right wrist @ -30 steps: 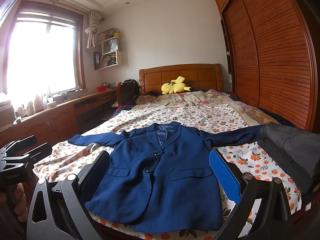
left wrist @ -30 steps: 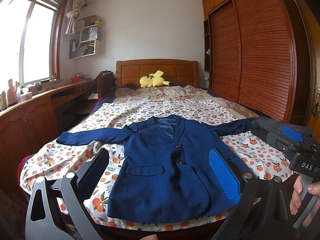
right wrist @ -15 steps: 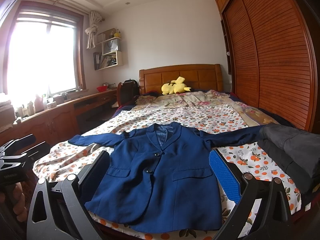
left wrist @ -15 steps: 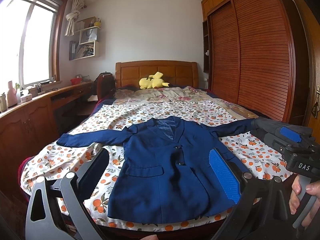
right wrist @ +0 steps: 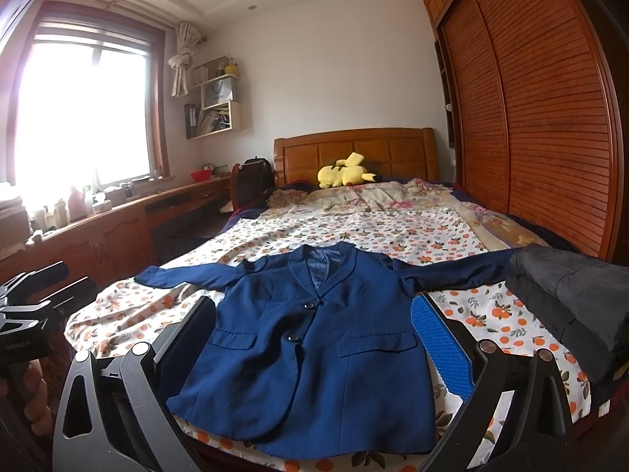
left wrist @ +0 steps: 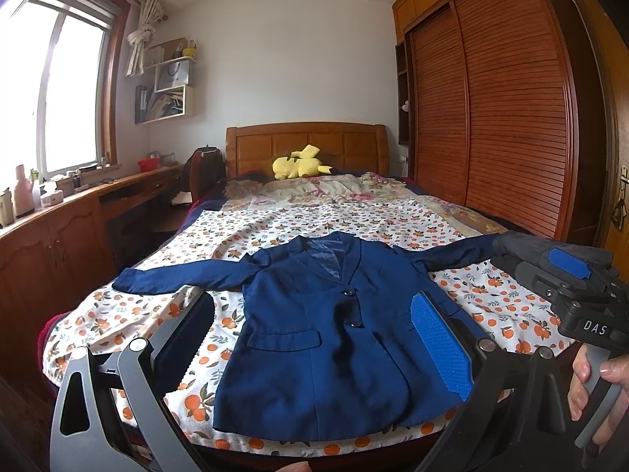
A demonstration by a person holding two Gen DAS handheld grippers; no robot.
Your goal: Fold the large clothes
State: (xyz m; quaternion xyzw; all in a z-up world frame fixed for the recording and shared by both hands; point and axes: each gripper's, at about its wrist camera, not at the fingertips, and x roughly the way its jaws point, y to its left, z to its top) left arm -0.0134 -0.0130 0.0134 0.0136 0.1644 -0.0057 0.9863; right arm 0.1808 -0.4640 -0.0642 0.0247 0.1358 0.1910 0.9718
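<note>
A navy blue blazer (left wrist: 334, 334) lies flat and face up on the bed, buttoned, with both sleeves spread out; it also shows in the right wrist view (right wrist: 314, 334). My left gripper (left wrist: 314, 334) is open and empty, held above the foot of the bed over the blazer's lower half. My right gripper (right wrist: 314, 338) is open and empty, likewise above the blazer's hem. The right gripper also shows at the right of the left wrist view (left wrist: 582, 295), held in a hand. The left gripper shows at the left edge of the right wrist view (right wrist: 31, 303).
The bed has an orange-patterned sheet (left wrist: 157, 314). A folded dark grey garment (right wrist: 574, 295) lies at the bed's right edge, over the blazer's sleeve end. A yellow plush toy (left wrist: 298, 165) lies by the headboard. A wooden desk (left wrist: 59, 228) runs on the left, a wardrobe (left wrist: 491, 118) on the right.
Both grippers have stayed nearly still, with only a slight shift of view. The blazer has not moved.
</note>
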